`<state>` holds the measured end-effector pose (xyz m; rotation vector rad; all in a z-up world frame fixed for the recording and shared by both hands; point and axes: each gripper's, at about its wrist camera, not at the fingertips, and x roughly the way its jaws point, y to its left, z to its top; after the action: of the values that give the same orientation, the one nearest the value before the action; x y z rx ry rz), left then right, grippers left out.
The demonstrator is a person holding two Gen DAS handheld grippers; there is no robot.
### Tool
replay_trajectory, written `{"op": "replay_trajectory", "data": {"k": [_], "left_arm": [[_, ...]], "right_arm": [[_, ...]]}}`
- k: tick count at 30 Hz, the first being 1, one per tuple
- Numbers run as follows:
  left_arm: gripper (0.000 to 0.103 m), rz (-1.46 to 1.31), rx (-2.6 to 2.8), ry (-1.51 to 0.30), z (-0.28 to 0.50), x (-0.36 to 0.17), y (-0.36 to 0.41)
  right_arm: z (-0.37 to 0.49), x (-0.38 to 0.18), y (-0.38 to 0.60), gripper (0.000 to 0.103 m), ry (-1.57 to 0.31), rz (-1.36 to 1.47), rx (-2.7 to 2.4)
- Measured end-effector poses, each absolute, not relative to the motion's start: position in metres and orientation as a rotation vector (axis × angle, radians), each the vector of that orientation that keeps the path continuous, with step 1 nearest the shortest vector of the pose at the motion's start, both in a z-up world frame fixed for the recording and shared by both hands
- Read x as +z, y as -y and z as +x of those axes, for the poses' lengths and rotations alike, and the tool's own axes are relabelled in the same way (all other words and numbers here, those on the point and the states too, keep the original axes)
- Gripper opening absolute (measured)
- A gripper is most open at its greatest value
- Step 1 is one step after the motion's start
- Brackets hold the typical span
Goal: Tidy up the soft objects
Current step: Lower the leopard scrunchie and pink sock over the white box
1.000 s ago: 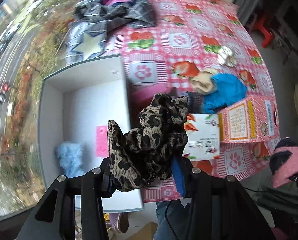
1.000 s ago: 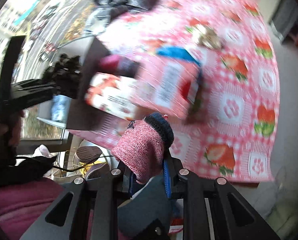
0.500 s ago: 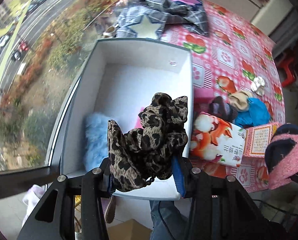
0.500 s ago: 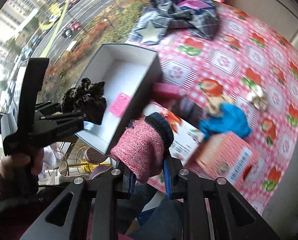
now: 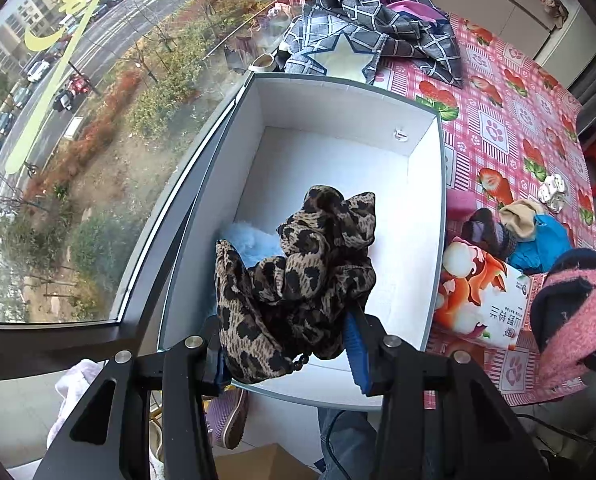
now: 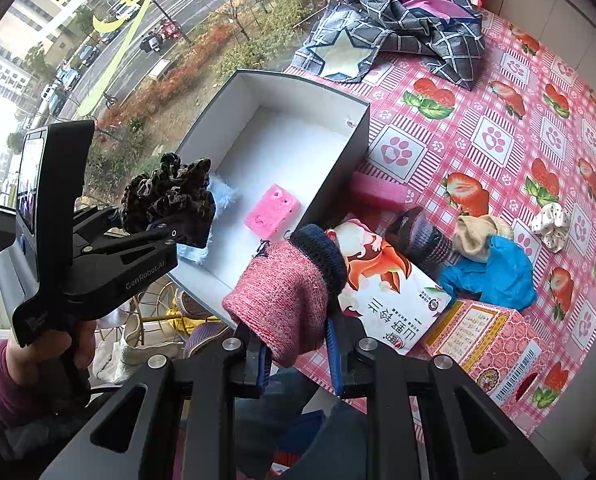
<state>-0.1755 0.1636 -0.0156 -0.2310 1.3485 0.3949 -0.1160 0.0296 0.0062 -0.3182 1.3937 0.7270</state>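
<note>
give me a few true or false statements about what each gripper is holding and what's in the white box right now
1. The left gripper is shut on a leopard-print scrunchie. True.
2. The right gripper is open, holding nothing. False: it is shut on a pink knit sock with a dark cuff.
3. The white box holds a pink sponge and a fluffy light blue item. True.
4. The blue cloth lies inside the box. False: it lies on the strawberry tablecloth, outside the box.
5. The plaid garment lies on the table beyond the box's far end. True.
</note>
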Motion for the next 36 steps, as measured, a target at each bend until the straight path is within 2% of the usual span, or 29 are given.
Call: {"op": "replay_trajectory", "data": {"k": [12, 36], "left_arm": [[0.049, -0.354, 0.312, -1.410, -0.160, -0.027, -0.171], [0.049, -0.380, 0.331, -1.469, -0.141, -0.054, -0.202]], "right_arm": [[-0.106, 0.000, -0.036, 0.023, -1.409, -0.317, 0.704], [-0.074, -0.021, -0.101, 0.024, -1.425, -0.373, 0.735]]}}
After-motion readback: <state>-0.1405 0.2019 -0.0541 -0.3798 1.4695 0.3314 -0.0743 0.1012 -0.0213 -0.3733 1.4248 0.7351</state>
